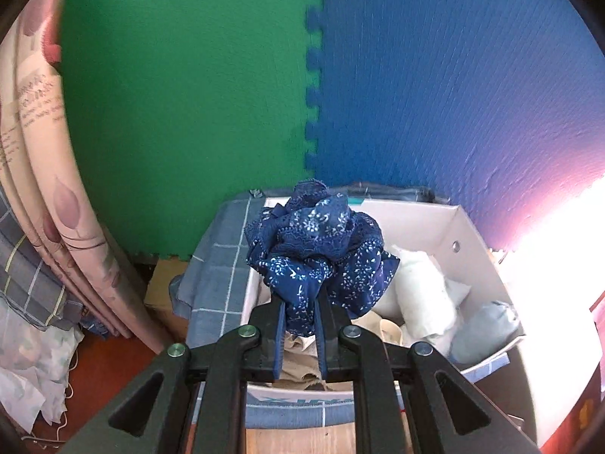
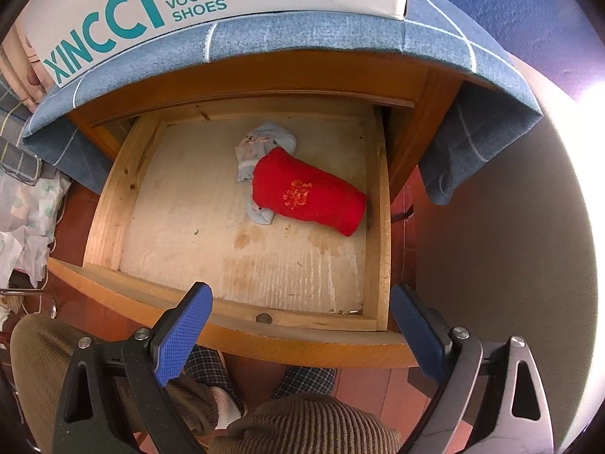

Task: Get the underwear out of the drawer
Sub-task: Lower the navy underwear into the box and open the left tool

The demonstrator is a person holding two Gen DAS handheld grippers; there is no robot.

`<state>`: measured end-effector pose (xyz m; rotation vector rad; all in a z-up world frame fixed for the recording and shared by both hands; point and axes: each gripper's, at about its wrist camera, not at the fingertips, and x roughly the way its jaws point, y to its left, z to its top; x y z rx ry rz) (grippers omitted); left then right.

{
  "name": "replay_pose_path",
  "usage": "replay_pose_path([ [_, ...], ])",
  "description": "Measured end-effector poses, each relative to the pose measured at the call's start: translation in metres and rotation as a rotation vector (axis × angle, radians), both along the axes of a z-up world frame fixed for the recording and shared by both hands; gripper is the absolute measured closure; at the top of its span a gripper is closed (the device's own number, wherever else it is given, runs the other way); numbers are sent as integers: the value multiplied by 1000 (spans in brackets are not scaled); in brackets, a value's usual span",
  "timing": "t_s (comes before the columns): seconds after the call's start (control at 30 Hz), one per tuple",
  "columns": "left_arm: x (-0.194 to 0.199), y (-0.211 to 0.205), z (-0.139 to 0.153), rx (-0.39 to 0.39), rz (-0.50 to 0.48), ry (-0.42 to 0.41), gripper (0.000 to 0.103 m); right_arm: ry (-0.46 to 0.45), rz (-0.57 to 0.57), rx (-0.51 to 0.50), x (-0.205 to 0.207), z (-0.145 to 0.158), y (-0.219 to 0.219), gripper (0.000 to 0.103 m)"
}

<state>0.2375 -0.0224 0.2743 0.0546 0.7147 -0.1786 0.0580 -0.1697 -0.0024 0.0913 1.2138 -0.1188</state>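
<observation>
My left gripper (image 1: 300,302) is shut on a bunched dark blue underwear (image 1: 321,242) with a white flower print and lace trim. It hangs above the open white shoe box (image 1: 446,223), which holds several pale rolled garments (image 1: 419,291). In the right wrist view my right gripper (image 2: 302,325) stands open over the front edge of the pulled-out wooden drawer (image 2: 109,204). On the drawer floor lie a red rolled garment (image 2: 306,193) with an orange mark and, partly under it, a light blue garment (image 2: 261,143).
The shoe box (image 2: 124,11) stands on a blue checked cloth (image 2: 302,34) atop the cabinet. Green and blue foam mats (image 1: 189,94) cover the wall behind. A patterned curtain (image 1: 45,151) hangs at left. A person's knees (image 2: 302,423) and checked slippers are below the drawer front.
</observation>
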Motion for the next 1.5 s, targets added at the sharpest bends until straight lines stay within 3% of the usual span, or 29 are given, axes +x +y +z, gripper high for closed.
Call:
replay_pose_path([
  [0.33, 34, -11, -58, 71, 12, 125, 90, 4, -4, 19, 2, -3, -4, 9],
  [0.67, 43, -9, -73, 91, 24, 159, 89, 2, 0, 20, 3, -3, -2, 10],
  [0.87, 39, -7, -69, 84, 26, 147, 85, 2, 1, 18, 4, -4, -2, 10],
  [1.0, 34, -8, -64, 90, 25, 139, 73, 2, 2, 16, 4, -3, -2, 10],
  [1.1, 25, -5, -56, 90, 25, 111, 71, 3, 3, 17, 4, -4, -2, 10],
  [1.23, 5, 5, -42, 90, 31, 55, 61, 6, 3, 18, 5, -4, -4, 10],
  [1.37, -23, 24, -31, 78, 41, -5, 58, 10, 6, 13, 6, -4, -3, 12],
  [1.5, -52, 42, -33, 68, 34, -27, 51, 13, 7, 9, 7, -4, -3, 13],
])
